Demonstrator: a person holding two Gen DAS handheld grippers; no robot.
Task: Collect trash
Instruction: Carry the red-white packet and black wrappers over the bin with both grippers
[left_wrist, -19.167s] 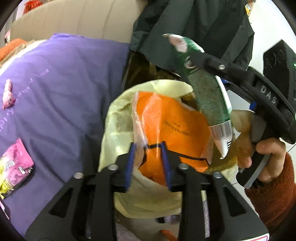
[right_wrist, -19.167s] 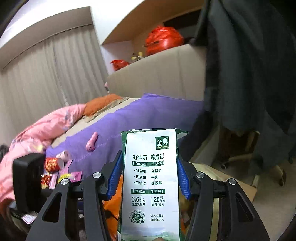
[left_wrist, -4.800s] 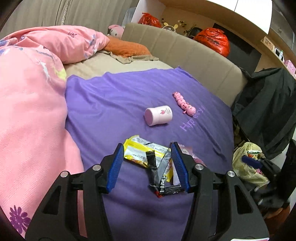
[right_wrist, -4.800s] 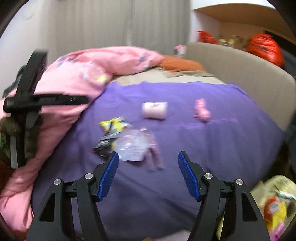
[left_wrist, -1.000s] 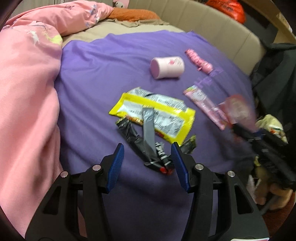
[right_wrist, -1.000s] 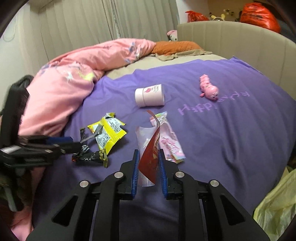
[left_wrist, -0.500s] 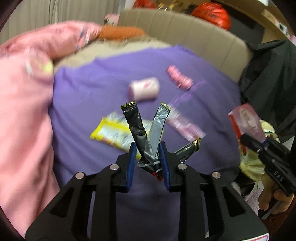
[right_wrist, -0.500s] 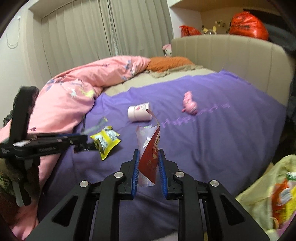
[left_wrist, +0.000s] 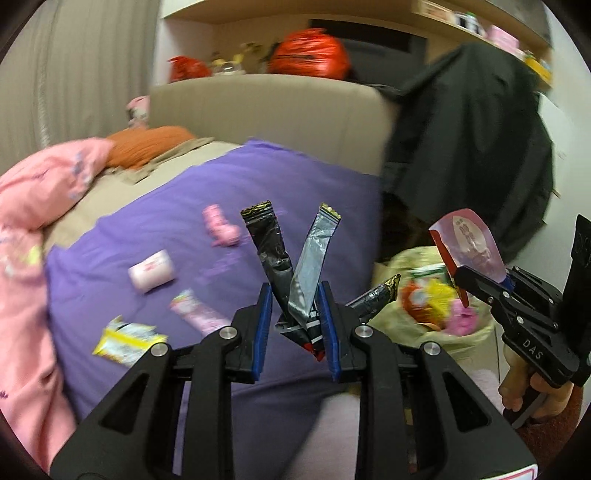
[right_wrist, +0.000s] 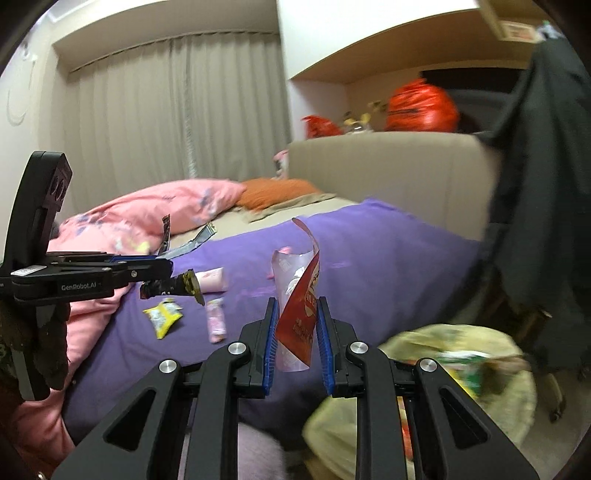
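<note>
At far left a pink duvet (left_wrist: 33, 206) lies bunched along the edge of the bed, with an orange pillow (left_wrist: 147, 146) beyond it. A purple blanket (left_wrist: 184, 206) covers the middle of the bed. Three pieces of litter remain on it: a yellow wrapper (left_wrist: 127, 339) nearest the duvet, a pink packet (left_wrist: 199, 312) just right of that, and a small pink cup (left_wrist: 151, 275) on its side farther back. A pink toy (left_wrist: 221, 227) lies beyond them.

In the centre, the left gripper (left_wrist: 293, 321) has its jaws clamped on a bundle of black and silver wrappers (left_wrist: 291, 266), which fan upward in a V. A second ago these wrappers lay on the blanket between spread jaws; now they are lifted clear of it, and the view has swung toward the foot of the bed.

To the right, a pale yellow trash bag (left_wrist: 432, 295) stands open on the floor beside the bed, coloured packaging showing inside. The right gripper (left_wrist: 461, 280) is held above its mouth, jaws closed on a red and clear pouch (right_wrist: 299, 317). A dark coat (left_wrist: 469, 147) hangs behind.

Both hands now carry litter toward the bag, so this round of picking looks finished and dropping comes next, probably the pouch first. The thin wrappers may cling to the pads or flutter wide, so release low over the opening. The three pieces on the blanket need another trip.
</note>
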